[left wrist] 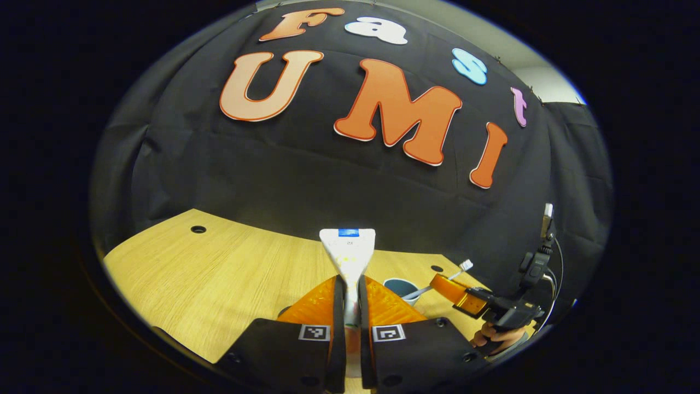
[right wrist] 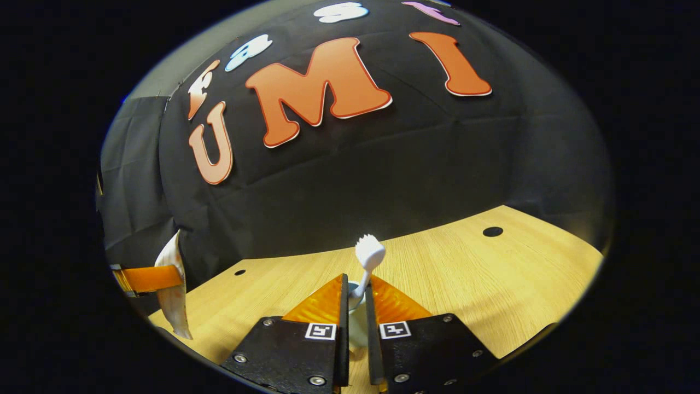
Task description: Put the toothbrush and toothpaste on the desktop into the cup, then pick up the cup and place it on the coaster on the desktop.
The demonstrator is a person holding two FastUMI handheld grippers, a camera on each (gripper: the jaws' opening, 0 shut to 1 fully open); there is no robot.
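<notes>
My left gripper (left wrist: 350, 282) is shut on a white toothpaste tube (left wrist: 348, 251), held upright above the wooden desk (left wrist: 219, 268) with its flat crimped end on top. To its right stands a cup (left wrist: 401, 287) with a dark teal inside. A white toothbrush (left wrist: 464, 267) slants up out of the cup's mouth, bristles uppermost, with the right gripper (left wrist: 451, 289) shut on its handle. In the right gripper view, my right gripper (right wrist: 355, 284) pinches the toothbrush (right wrist: 369, 253), head up. A pale shape between the fingers may be the cup. At far left the left gripper (right wrist: 145, 279) holds the toothpaste tube (right wrist: 172, 290).
The desk (right wrist: 465, 273) runs back to the black cloth wall. Round cable holes (left wrist: 198, 229) (right wrist: 493, 231) are set near its far edge. A hand (left wrist: 492, 336) holds the right gripper at the desk's right end.
</notes>
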